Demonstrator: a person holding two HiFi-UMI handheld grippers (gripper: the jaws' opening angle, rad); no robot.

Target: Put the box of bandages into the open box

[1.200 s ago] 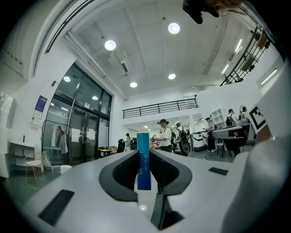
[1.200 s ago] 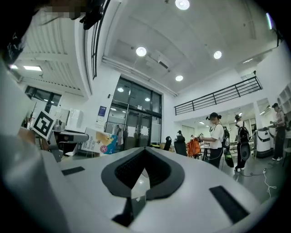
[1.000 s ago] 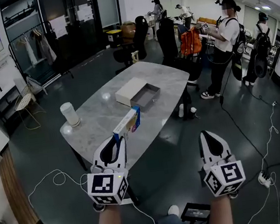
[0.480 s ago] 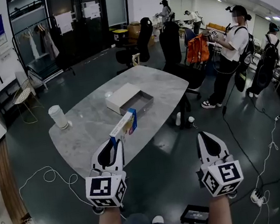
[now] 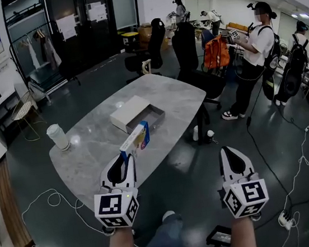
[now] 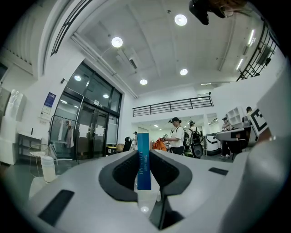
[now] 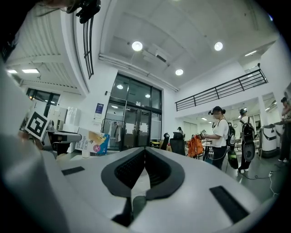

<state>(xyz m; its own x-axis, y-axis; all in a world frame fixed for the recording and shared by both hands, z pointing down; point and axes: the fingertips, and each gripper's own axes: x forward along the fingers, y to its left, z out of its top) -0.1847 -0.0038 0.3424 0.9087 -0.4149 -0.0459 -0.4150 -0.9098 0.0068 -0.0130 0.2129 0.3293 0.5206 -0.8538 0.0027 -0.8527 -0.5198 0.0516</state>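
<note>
The box of bandages (image 5: pixel 136 140), white and blue, stands on end between the jaws of my left gripper (image 5: pixel 126 155), which is shut on it in the air short of the table. In the left gripper view its blue narrow side (image 6: pixel 143 161) fills the gap between the pads. From the right gripper view the same box (image 7: pixel 93 142) shows off to the left. The open grey box (image 5: pixel 149 117) lies on the marble table (image 5: pixel 90 151) beside its white lid (image 5: pixel 127 111). My right gripper (image 5: pixel 227 151) is shut and holds nothing; its pads meet (image 7: pixel 144 152).
A white cylinder (image 5: pixel 58 137) stands at the table's left end. Black office chairs (image 5: pixel 184 42) stand beyond the table. People (image 5: pixel 252 50) stand at the far right. Cables (image 5: pixel 51 198) run over the dark floor, and my leg (image 5: pixel 164 243) shows below.
The table and open box have slid left and a little nearer in the head view as I walk. Both grippers keep their places in view, and the left still holds the box.
</note>
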